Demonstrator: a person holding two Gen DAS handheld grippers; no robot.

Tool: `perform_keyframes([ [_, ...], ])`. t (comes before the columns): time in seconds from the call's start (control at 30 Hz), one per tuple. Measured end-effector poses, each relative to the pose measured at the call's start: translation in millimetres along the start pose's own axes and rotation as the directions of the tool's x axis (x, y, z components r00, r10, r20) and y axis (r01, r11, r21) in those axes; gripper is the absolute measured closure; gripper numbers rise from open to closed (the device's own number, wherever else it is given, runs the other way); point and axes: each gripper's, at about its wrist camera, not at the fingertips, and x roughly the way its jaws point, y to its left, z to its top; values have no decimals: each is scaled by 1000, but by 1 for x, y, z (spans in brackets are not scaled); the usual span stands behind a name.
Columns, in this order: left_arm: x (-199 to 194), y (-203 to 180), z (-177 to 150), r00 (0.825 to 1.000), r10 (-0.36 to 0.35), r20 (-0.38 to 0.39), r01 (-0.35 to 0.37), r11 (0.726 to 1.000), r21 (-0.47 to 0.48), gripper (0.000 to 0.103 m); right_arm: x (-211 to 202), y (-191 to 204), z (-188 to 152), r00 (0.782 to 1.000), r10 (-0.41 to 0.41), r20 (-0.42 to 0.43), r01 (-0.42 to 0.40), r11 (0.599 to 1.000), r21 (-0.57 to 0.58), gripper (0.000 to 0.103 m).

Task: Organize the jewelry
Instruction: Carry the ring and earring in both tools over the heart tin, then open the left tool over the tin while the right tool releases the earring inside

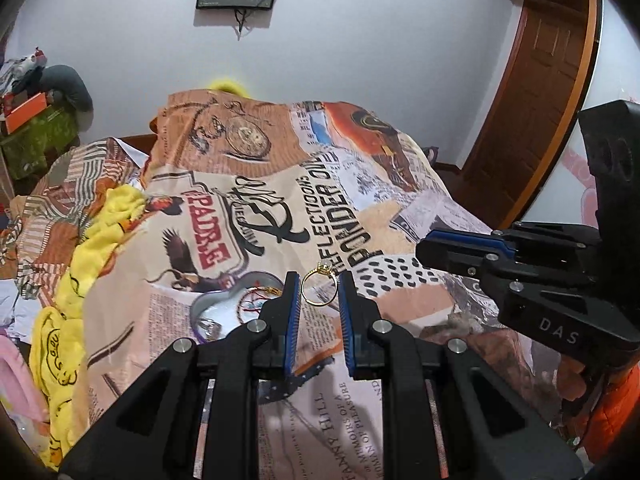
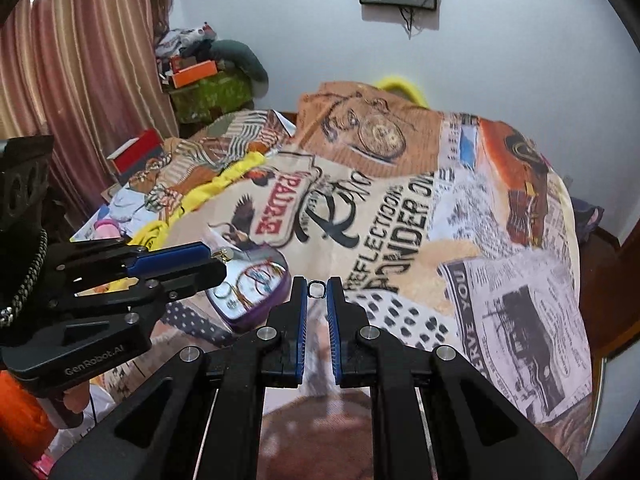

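Observation:
My left gripper (image 1: pixel 319 286) is shut on a gold ring (image 1: pixel 318 289) with a small setting on top, held above the printed blanket. From the right wrist view the left gripper (image 2: pixel 218 258) hangs over a purple heart-shaped jewelry tin (image 2: pixel 256 286) that holds bangles and rings. The tin also shows in the left wrist view (image 1: pixel 224 308), just left of my fingers. My right gripper (image 2: pixel 317 290) is shut on a small dark square ring (image 2: pixel 317 289), held right of the tin. The right gripper shows in the left wrist view (image 1: pixel 426 252), to the right of the gold ring.
A printed newspaper-style blanket (image 2: pixel 420 240) covers the bed. Yellow cloth (image 1: pixel 80 264) lies bunched at the left. A red and white box (image 2: pixel 136 152) sits at the far left by the curtain. A wooden door (image 1: pixel 532 120) stands at the right.

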Motion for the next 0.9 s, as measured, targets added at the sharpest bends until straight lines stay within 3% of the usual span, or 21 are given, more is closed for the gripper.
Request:
perform_keyframes([
  [0.27,-13,22,1,999,41,27,-40,999,-26,85,7,18,10,999,48,21,-47,999,-17,94],
  [0.57,-8,48,-8,997,79,14,-78,995,-59,85,30,34,14,994,107,-10,-107,994,-20,94],
  [0.9,21,75,-24,998,26,-57,-34,991,-128,85,66,44,7,985,137,-105,-140,990,-15,94],
])
